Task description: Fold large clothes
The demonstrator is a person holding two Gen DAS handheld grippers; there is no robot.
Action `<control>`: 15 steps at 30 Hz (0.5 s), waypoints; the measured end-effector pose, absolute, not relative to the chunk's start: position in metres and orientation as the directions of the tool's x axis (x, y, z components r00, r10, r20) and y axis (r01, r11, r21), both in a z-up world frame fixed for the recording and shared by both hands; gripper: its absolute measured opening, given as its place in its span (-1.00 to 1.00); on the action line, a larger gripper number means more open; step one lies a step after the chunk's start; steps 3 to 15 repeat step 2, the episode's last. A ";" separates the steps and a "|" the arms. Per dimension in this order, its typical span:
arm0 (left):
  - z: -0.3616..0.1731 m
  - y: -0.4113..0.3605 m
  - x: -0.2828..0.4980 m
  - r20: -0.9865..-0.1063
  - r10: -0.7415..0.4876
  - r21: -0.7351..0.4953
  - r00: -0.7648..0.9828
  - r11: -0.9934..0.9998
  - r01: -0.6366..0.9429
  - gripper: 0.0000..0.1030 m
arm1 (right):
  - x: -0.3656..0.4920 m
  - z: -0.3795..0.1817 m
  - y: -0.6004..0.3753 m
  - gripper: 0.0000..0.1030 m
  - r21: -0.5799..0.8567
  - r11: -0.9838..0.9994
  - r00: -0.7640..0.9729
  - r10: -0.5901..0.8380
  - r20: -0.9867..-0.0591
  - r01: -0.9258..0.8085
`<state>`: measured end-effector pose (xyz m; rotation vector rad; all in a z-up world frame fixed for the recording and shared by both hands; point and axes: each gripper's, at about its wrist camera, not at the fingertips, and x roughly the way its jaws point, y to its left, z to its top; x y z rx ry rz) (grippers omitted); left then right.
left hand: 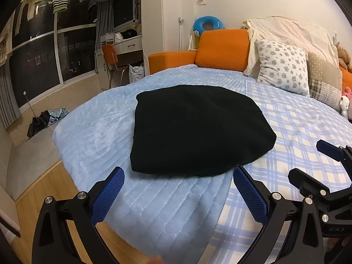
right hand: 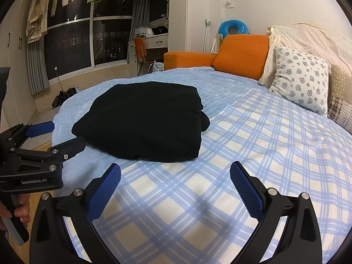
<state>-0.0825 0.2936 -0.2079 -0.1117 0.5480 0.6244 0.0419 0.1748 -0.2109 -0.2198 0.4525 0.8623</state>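
Note:
A black garment (left hand: 198,129) lies folded into a thick rectangular bundle on the bed, partly on the pale blue fleece blanket (left hand: 99,127) and partly on the blue plaid sheet (left hand: 297,127). My left gripper (left hand: 178,173) hangs open just short of the bundle's near edge, nothing between its blue pads. In the right wrist view the same bundle (right hand: 143,123) sits ahead and to the left. My right gripper (right hand: 175,168) is open over the plaid sheet (right hand: 220,187), empty, a little back from the bundle. The left gripper (right hand: 61,136) shows at the left edge there, open.
An orange sofa arm and cushion (left hand: 220,48) border the far side of the bed. Pillows (left hand: 283,68) and soft toys (left hand: 345,105) line the right. Dark clothes (left hand: 44,118) lie on the floor by the window. A hand (right hand: 19,209) holds the left gripper's handle.

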 end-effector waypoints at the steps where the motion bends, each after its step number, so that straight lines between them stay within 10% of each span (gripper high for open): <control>1: -0.208 0.293 -0.083 -0.519 0.527 0.067 0.673 0.810 -0.582 0.95 | 0.042 -0.212 0.174 0.91 -0.006 0.636 0.564 0.680 -0.469 -0.772; 15: -0.208 0.293 -0.083 -0.518 0.528 0.068 0.673 0.810 -0.583 0.95 | 0.042 -0.211 0.175 0.91 -0.006 0.635 0.563 0.680 -0.469 -0.772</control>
